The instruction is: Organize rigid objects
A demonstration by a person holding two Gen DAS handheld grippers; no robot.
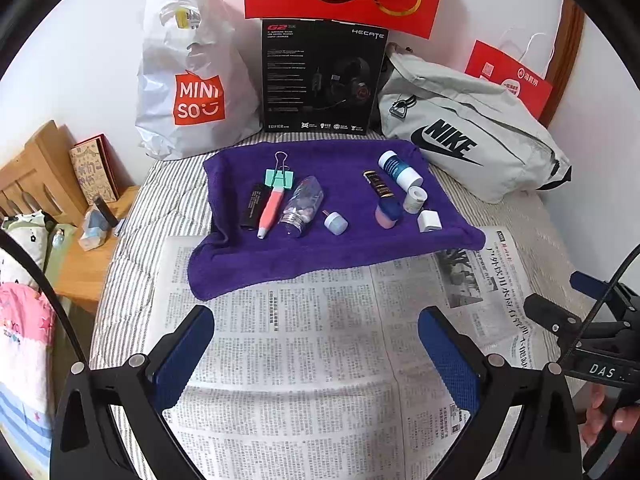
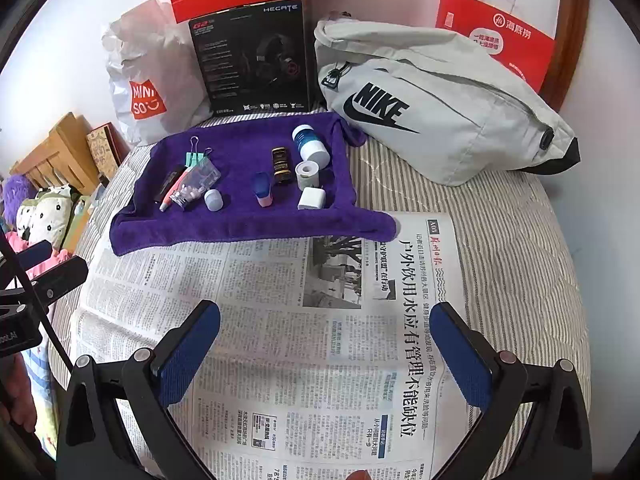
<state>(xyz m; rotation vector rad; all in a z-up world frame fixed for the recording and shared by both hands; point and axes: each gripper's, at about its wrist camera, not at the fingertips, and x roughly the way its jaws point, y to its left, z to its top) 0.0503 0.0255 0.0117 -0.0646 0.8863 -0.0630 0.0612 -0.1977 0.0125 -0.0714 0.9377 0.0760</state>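
A purple towel (image 1: 344, 252) (image 2: 240, 228) lies on the bed and carries several small items. On its left are a black stick (image 1: 252, 206), a pink pen (image 1: 271, 208), a green binder clip (image 1: 279, 178) and a clear bottle (image 1: 302, 206) (image 2: 196, 184). On its right are a blue-white bottle (image 1: 400, 169) (image 2: 310, 145), a dark tube (image 1: 378, 186), a white roll (image 1: 415, 198) and a white charger cube (image 1: 429, 221) (image 2: 312, 199). My left gripper (image 1: 316, 356) and my right gripper (image 2: 326, 354) are both open and empty over the newspaper (image 1: 320, 360) (image 2: 280, 340).
A Miniso bag (image 1: 192, 80), a black headset box (image 1: 320, 76), a grey Nike bag (image 1: 472, 140) (image 2: 432, 112) and red paper bags (image 2: 496, 40) stand along the wall behind the towel. A wooden bedside shelf (image 1: 80, 248) is at the left.
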